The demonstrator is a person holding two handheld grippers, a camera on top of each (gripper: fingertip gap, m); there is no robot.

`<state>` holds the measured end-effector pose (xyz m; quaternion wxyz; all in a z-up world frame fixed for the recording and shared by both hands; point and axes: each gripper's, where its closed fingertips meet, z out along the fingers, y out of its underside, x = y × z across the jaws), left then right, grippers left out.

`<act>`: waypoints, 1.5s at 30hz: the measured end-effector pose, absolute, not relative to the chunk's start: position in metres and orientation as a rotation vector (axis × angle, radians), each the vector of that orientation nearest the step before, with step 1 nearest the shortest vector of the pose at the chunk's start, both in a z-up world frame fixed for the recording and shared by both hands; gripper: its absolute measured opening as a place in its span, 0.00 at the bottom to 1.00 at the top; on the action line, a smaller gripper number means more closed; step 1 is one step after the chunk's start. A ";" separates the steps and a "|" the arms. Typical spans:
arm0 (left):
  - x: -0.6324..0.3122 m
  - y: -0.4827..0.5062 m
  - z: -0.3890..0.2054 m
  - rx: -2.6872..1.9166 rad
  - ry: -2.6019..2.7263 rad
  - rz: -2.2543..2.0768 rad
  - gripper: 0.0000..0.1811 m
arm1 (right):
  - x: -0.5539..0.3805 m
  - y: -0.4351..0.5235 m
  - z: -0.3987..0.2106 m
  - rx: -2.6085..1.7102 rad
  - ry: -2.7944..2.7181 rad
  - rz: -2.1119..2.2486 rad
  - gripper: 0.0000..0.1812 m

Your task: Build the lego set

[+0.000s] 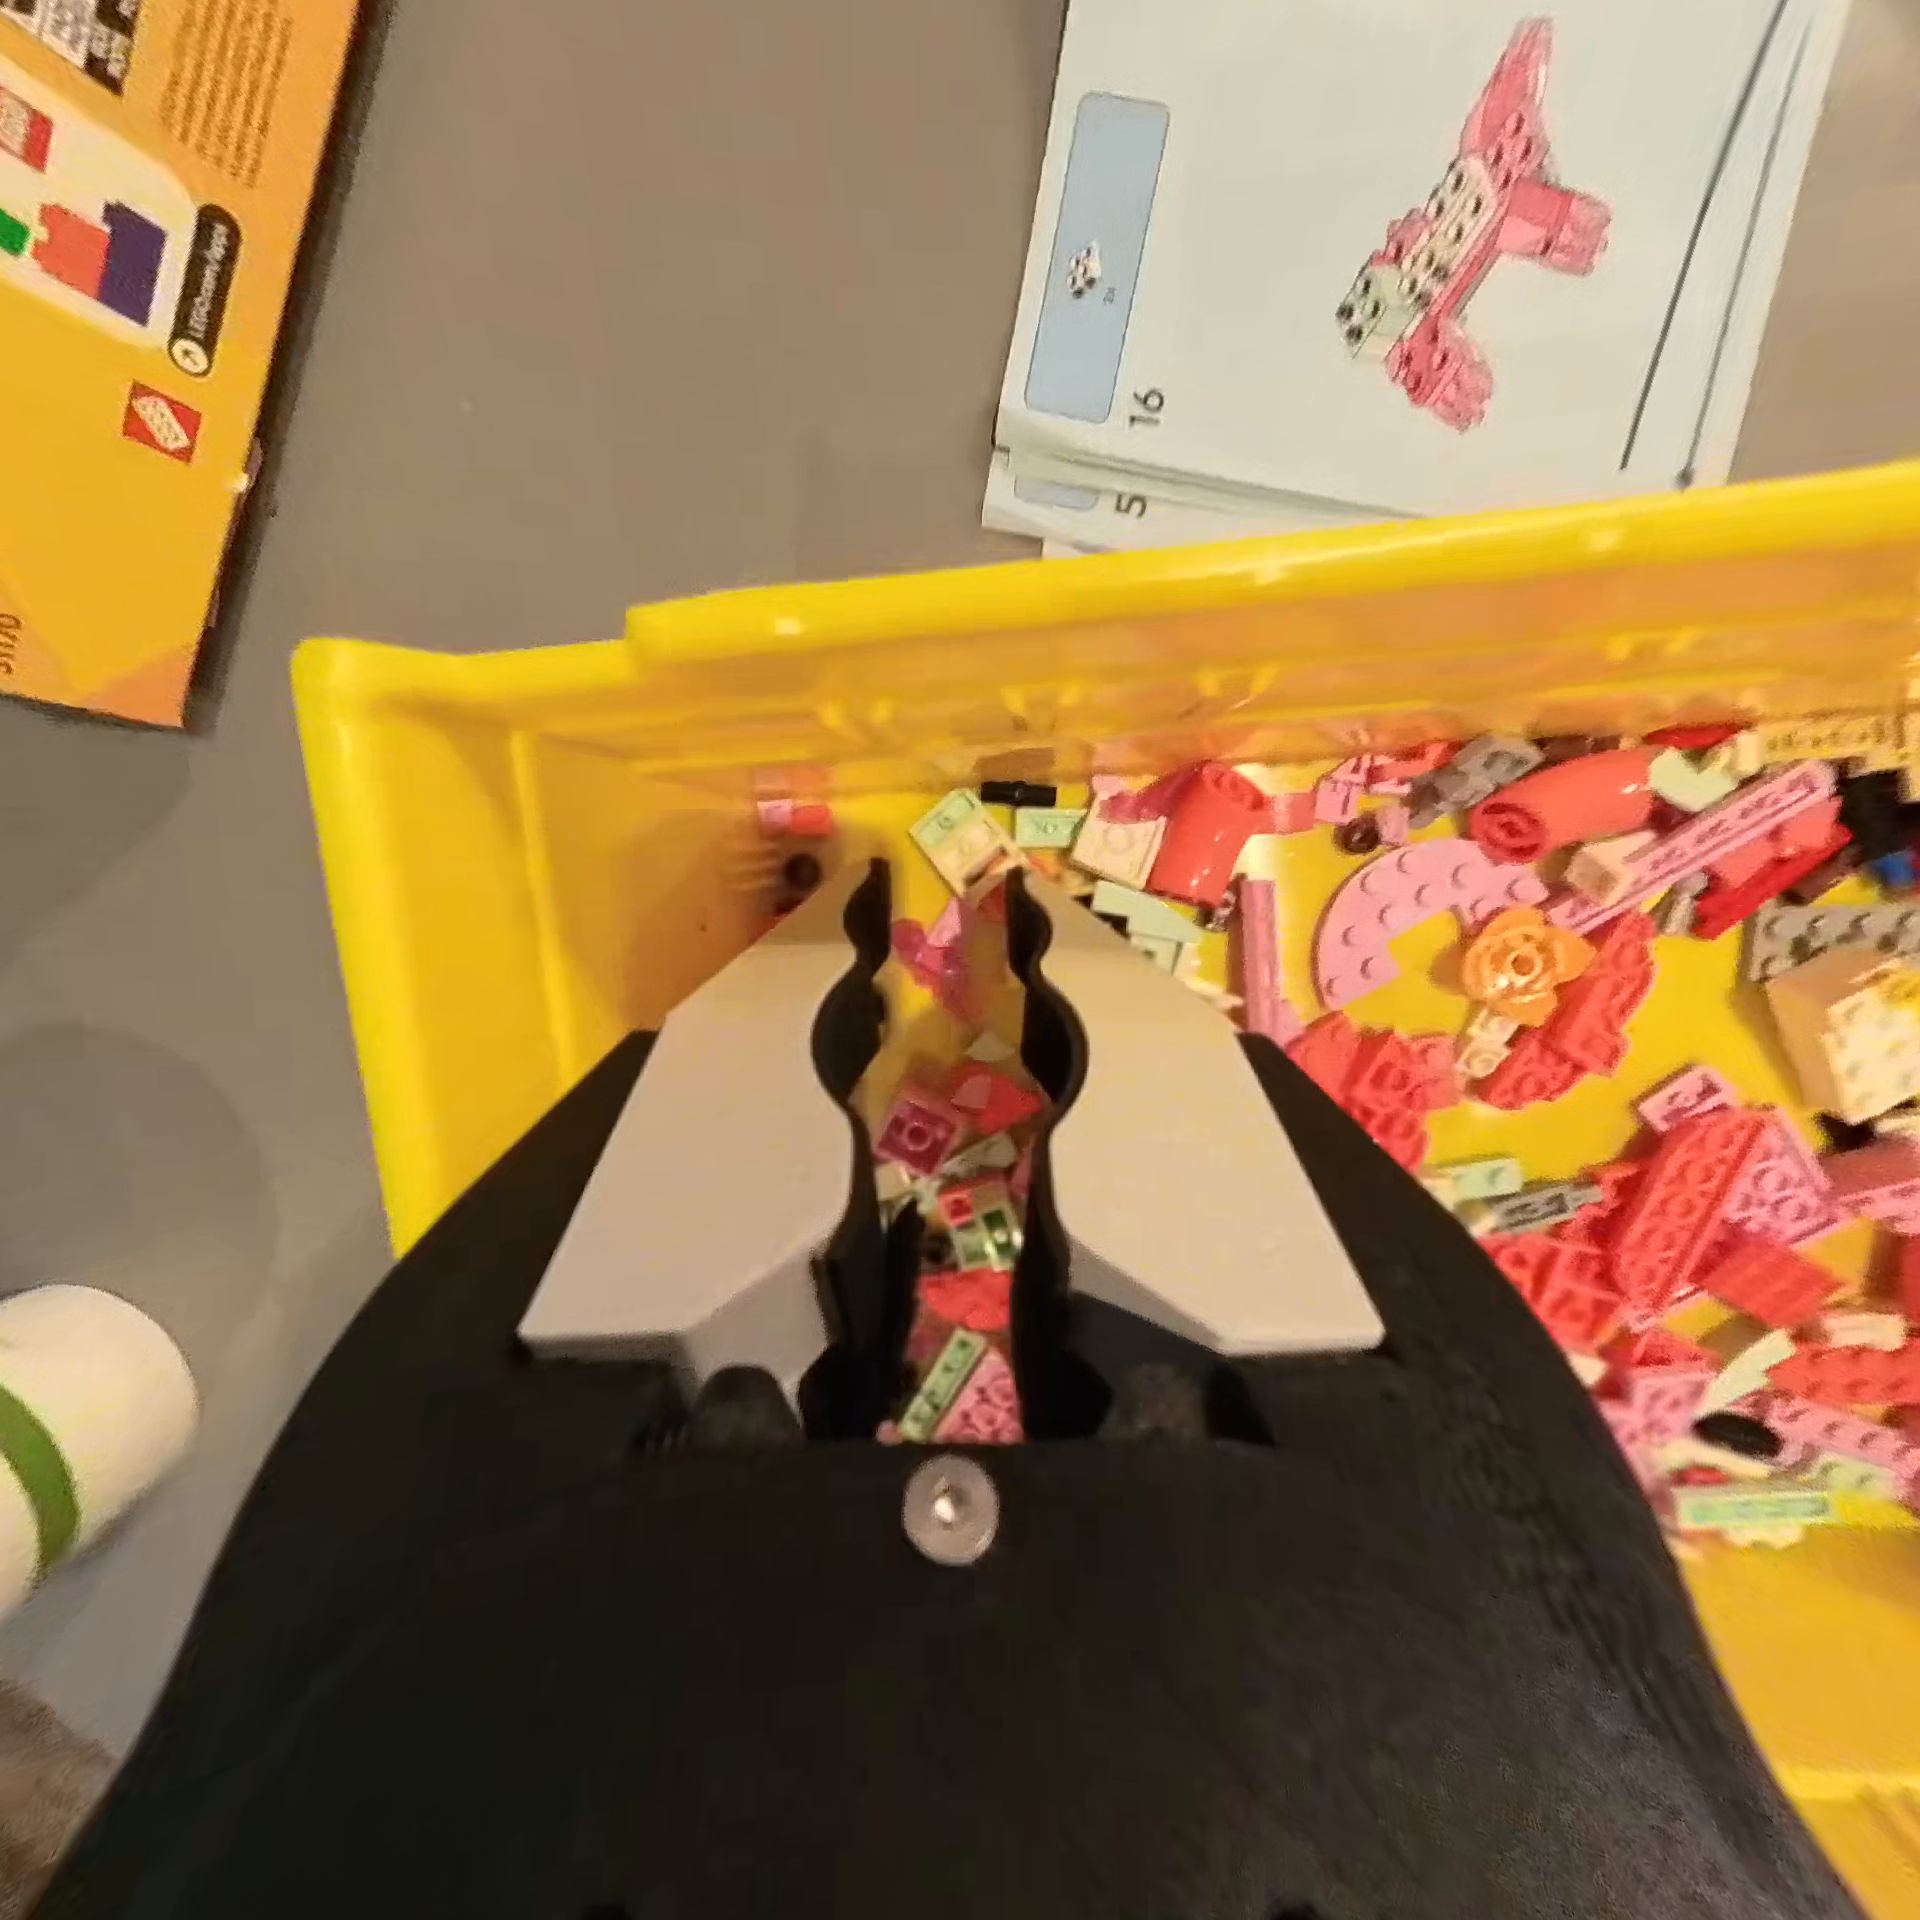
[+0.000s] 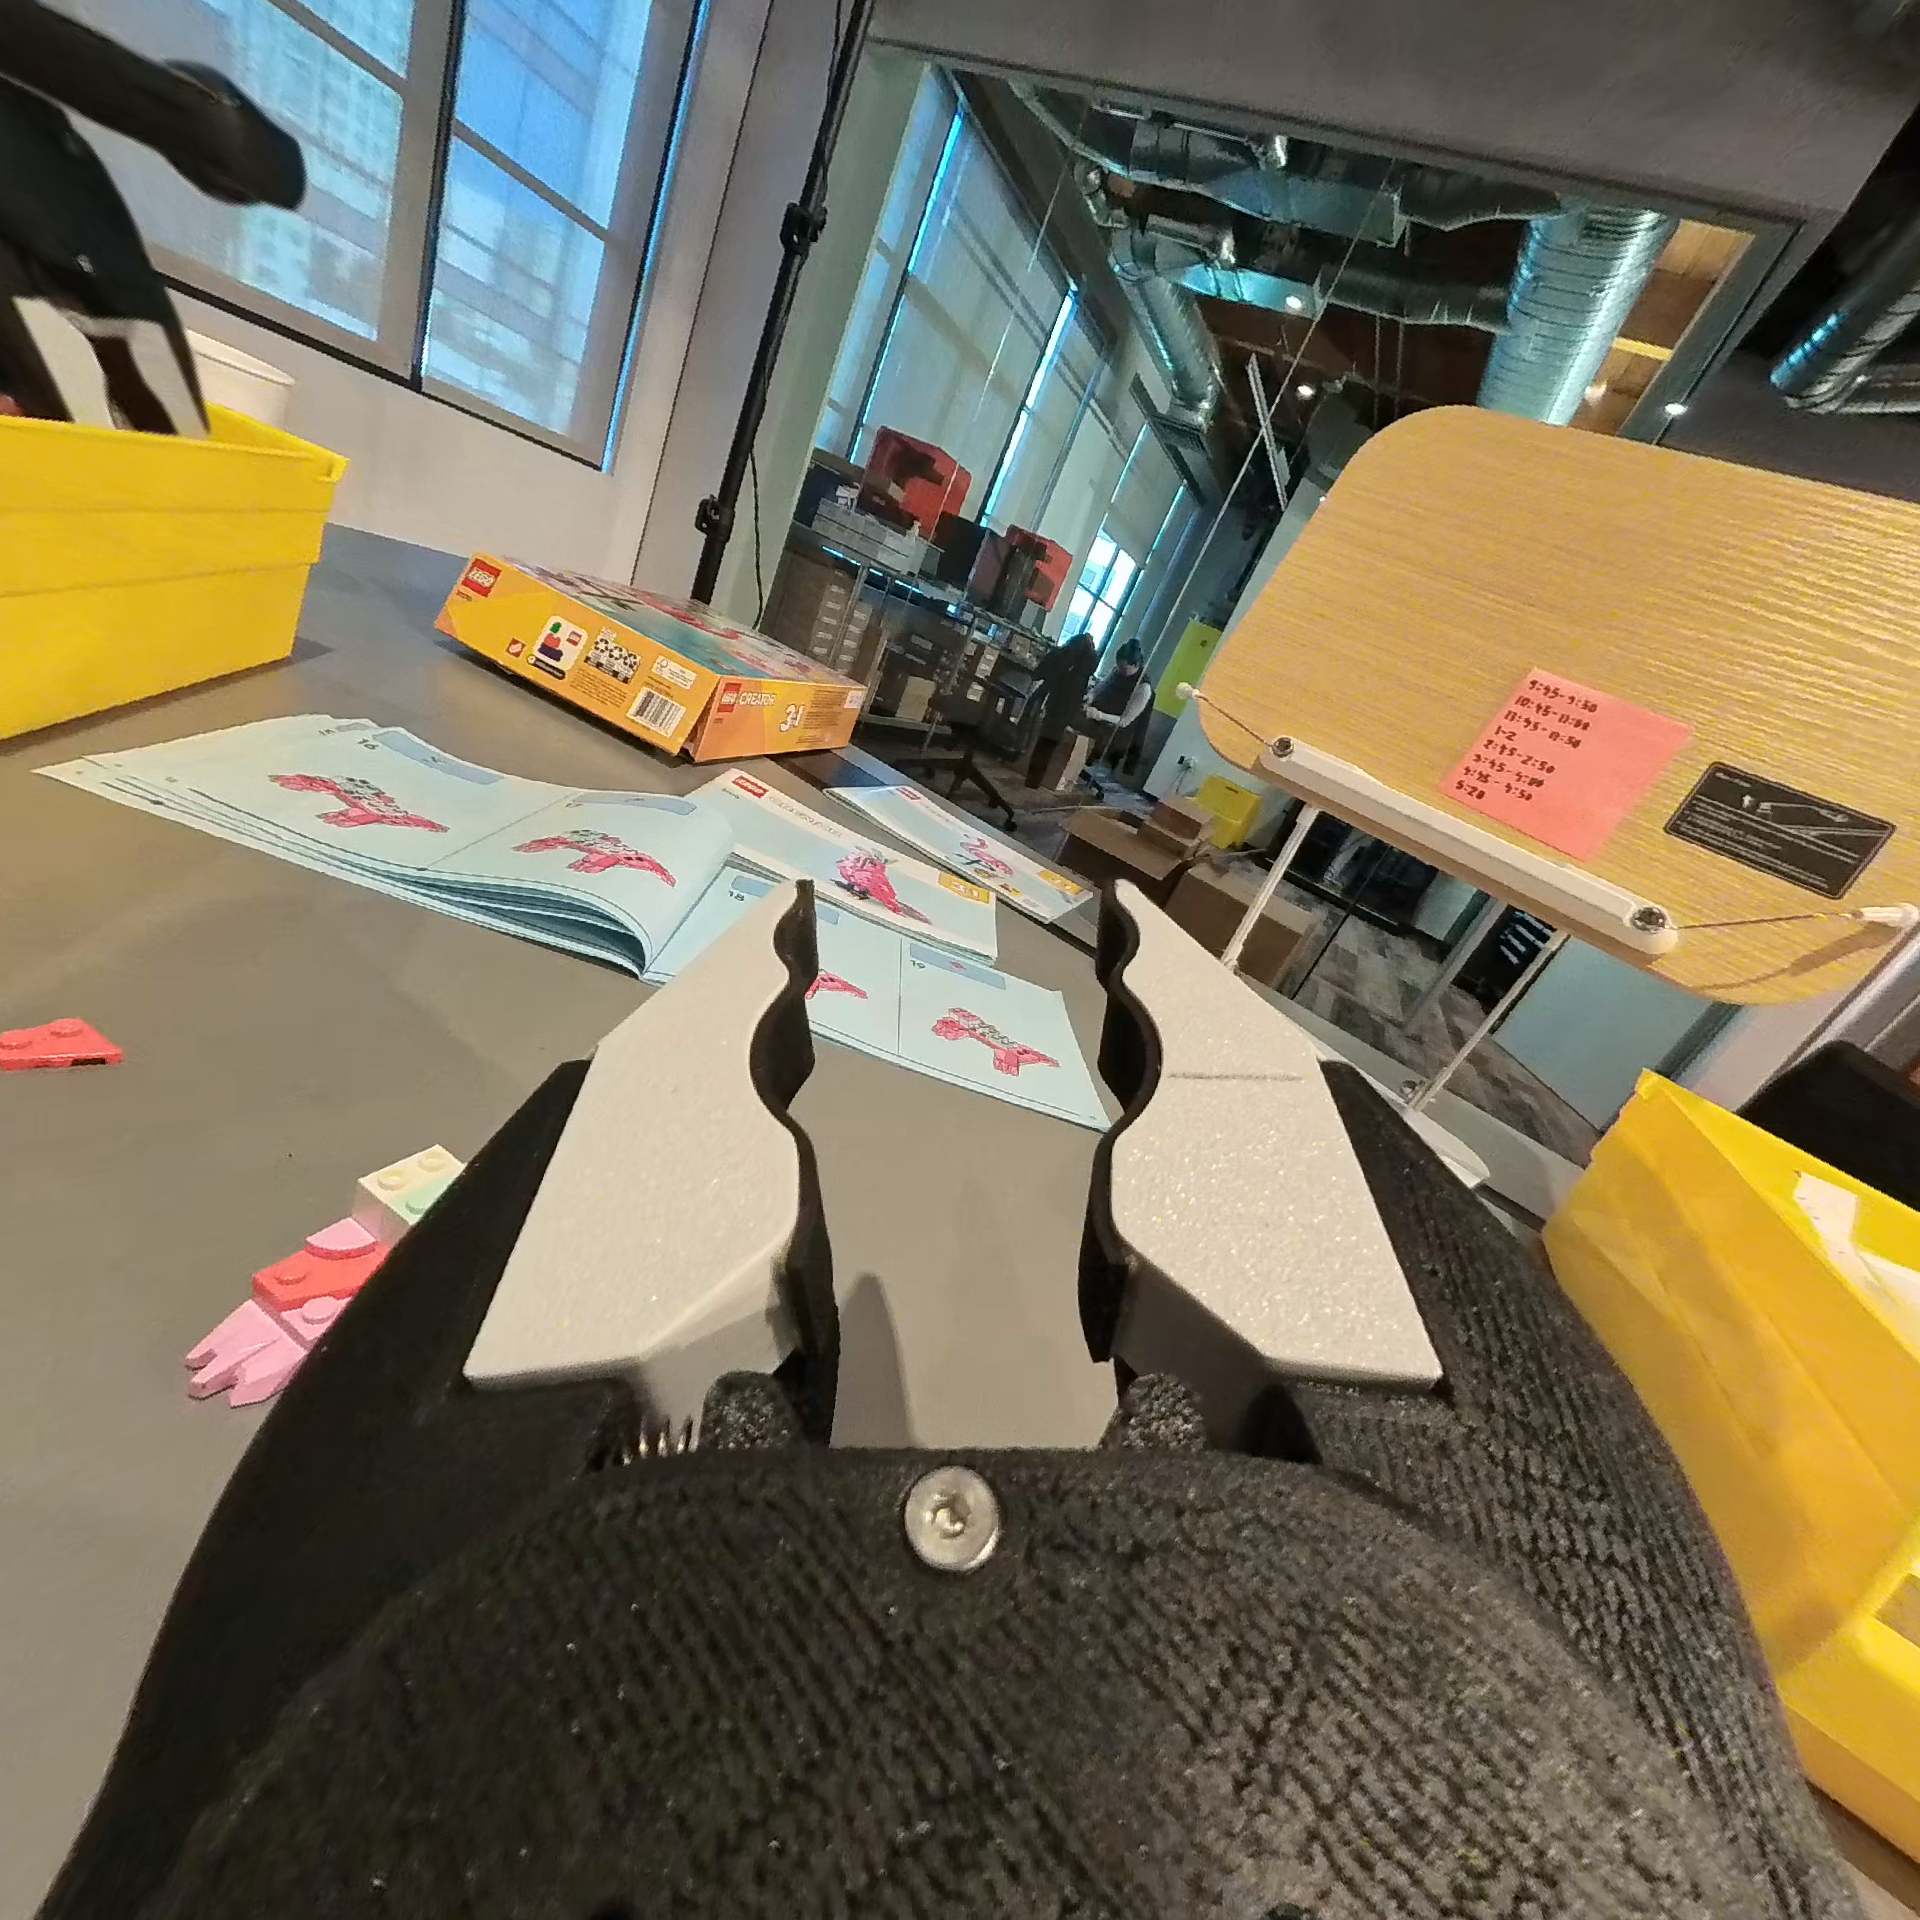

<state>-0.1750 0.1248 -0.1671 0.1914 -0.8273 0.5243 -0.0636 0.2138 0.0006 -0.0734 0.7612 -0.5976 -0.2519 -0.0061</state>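
My left gripper [image 1: 951,883] points down into a yellow bin [image 1: 1143,613] full of loose pink, red, pale green and tan bricks [image 1: 1558,1039]. Its jaws stand a little apart over the bin's left end, with small bricks showing between them, and it grips nothing. It also shows in the right wrist view [image 2: 156,405], dipping into the bin [image 2: 145,561]. My right gripper [image 2: 956,899] is open and empty, low over the grey table. A partly built pink, red and pale green model [image 2: 301,1278] lies just left of it. A loose red plate [image 2: 57,1042] lies farther left.
An open instruction booklet [image 2: 416,821] lies ahead of the right gripper and shows behind the bin [image 1: 1403,260]. The orange set box [image 2: 644,665] lies beyond it. A second yellow bin [image 2: 1714,1351] stands at right, a wooden chair back [image 2: 1558,675] behind it. A white cup [image 1: 73,1413] stands left of the bin. Spacing between my two grippers at the tips: around 40 cm. Measured from the fingertips, the loose red plate [image 2: 57,1042] is 15 cm or so from the right gripper and 30 cm from the left.
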 end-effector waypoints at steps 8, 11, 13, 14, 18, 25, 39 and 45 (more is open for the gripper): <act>-0.185 0.116 -0.180 -2.351 1.693 -0.131 0.11 | 0.213 0.002 -0.076 -1.312 -0.555 -0.007 0.29; -0.189 0.120 -0.182 -2.369 1.698 -0.098 0.10 | 0.212 0.003 -0.077 -1.315 -0.557 -0.005 0.29; -0.191 0.118 -0.187 -2.381 1.727 -0.085 0.09 | 0.212 0.003 -0.077 -1.318 -0.556 -0.003 0.29; -0.191 0.118 -0.188 -2.376 1.742 -0.070 0.09 | 0.212 0.003 -0.077 -1.320 -0.556 -0.002 0.29; -0.188 0.116 -0.191 -2.389 1.749 -0.089 0.04 | 0.212 0.004 -0.077 -1.319 -0.555 0.002 0.29; -0.180 0.119 -0.156 -2.161 1.731 0.035 0.04 | 0.215 -0.002 -0.067 -1.278 -0.532 0.004 0.29; 0.019 -0.025 -0.012 -1.538 1.469 -0.065 0.04 | 0.238 -0.050 -0.023 -1.141 -0.458 0.141 0.29; 0.130 -0.088 -0.075 -1.587 1.642 -0.499 0.04 | 0.272 -0.074 -0.039 -1.251 -0.499 0.132 0.29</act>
